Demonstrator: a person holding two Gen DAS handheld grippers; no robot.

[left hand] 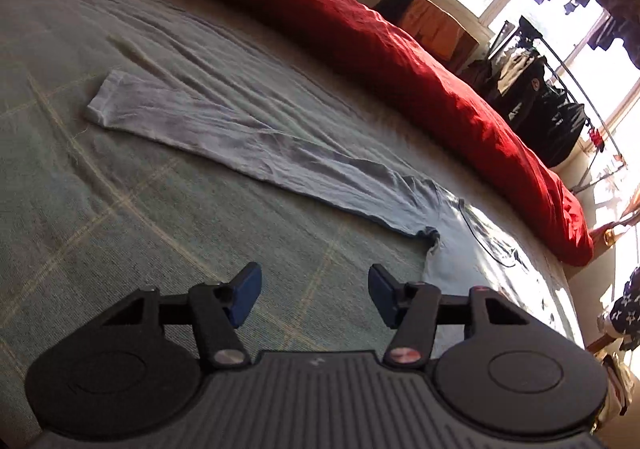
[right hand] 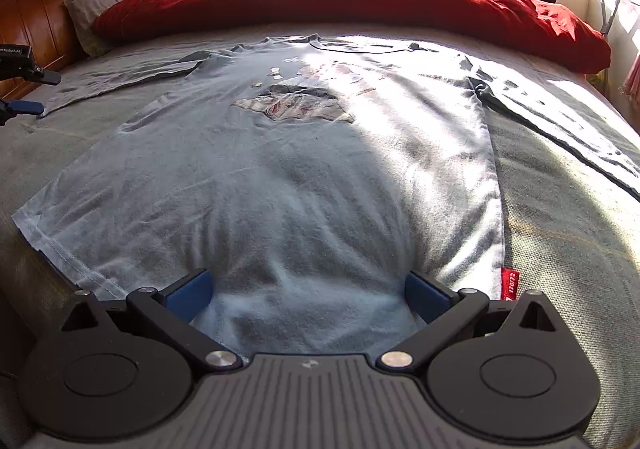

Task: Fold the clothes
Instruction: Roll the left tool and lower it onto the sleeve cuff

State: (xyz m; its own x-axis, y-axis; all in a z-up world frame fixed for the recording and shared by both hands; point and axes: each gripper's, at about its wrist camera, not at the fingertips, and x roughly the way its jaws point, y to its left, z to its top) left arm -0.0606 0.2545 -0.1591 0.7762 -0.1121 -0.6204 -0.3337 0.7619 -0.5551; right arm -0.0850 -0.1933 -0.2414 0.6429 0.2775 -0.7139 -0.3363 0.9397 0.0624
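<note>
1. Altogether, one pale blue-grey long-sleeved cotton shirt (right hand: 280,169) is seen spread flat, front up, on the grey-green checked bedspread (left hand: 100,209); one printed picture (right hand: 292,103) is counted on its chest and one small red tag (right hand: 510,283) on its side seam.
2. Two sleeves are counted: one long sleeve (left hand: 240,141) is stretched out ahead of the left gripper (left hand: 314,295), and the other sleeve (right hand: 560,129) lies ahead and to the right of the right gripper (right hand: 308,299).
3. Two blue pads are counted on each claw.
4. The left gripper's jaws are held partly apart, with nothing between them; only bedspread is seen in the gap, and the shirt's armpit lies just ahead to the right.
5. The right gripper's jaws are spread wide over the shirt's hem, with the cloth lying under and between them; whether the pads touch the cloth cannot be told, and no pinch is seen.
6. One long red rolled duvet (right hand: 340,5) is laid across the bed beyond the shirt, well ahead of both claws.
7. One brown wooden headboard (right hand: 60,9) and one grey pillow (right hand: 86,17) are seen far ahead to the left of the right claw.
</note>
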